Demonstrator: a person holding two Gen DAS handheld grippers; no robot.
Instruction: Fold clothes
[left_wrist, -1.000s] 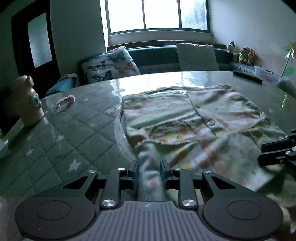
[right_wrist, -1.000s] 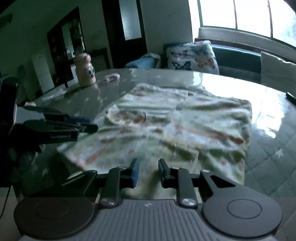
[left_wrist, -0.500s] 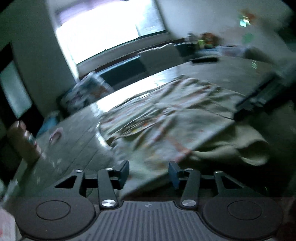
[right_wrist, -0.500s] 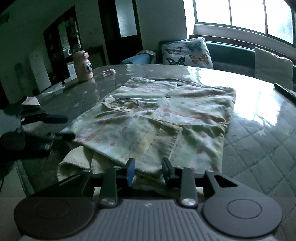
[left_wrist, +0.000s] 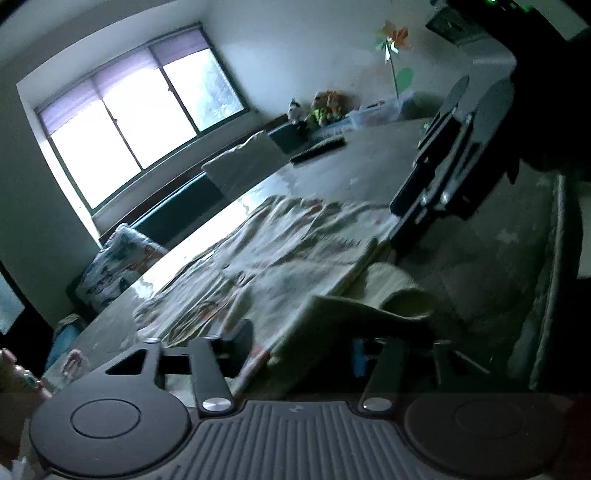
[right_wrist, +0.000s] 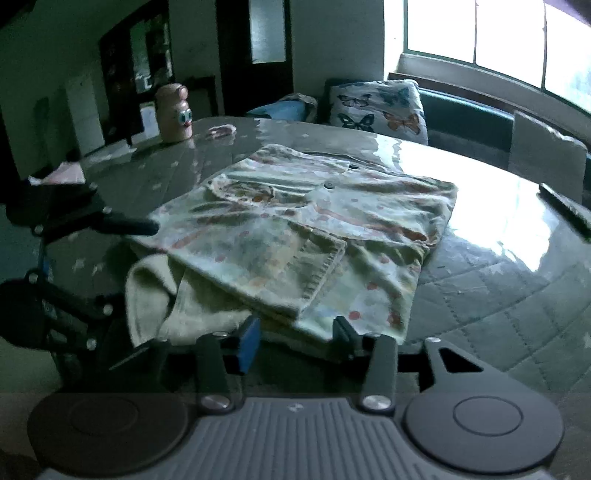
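A pale button shirt (right_wrist: 314, 221) with orange spots lies partly folded on the glossy table (right_wrist: 498, 266). One sleeve is laid across its front. Its cream underside bunches up at the near left corner (right_wrist: 147, 288). My right gripper (right_wrist: 295, 336) is open at the shirt's near hem, nothing between its blue pads. In the tilted, blurred left wrist view the shirt (left_wrist: 280, 251) spreads ahead, and my left gripper (left_wrist: 301, 345) is open wide at the near edge. The right gripper (left_wrist: 402, 214) shows at that view's upper right, beside the shirt.
A pink character bottle (right_wrist: 173, 114) and a small pink item (right_wrist: 221, 130) stand at the table's far left. A dark remote (left_wrist: 317, 149) lies near the far edge. A butterfly pillow (right_wrist: 380, 107) and a white cushion (right_wrist: 546, 155) rest on the bench behind.
Both grippers have opened and let go of the shirt, then drawn back toward its near edge. The left gripper has rolled sideways. The sleeve now lies folded across the front.
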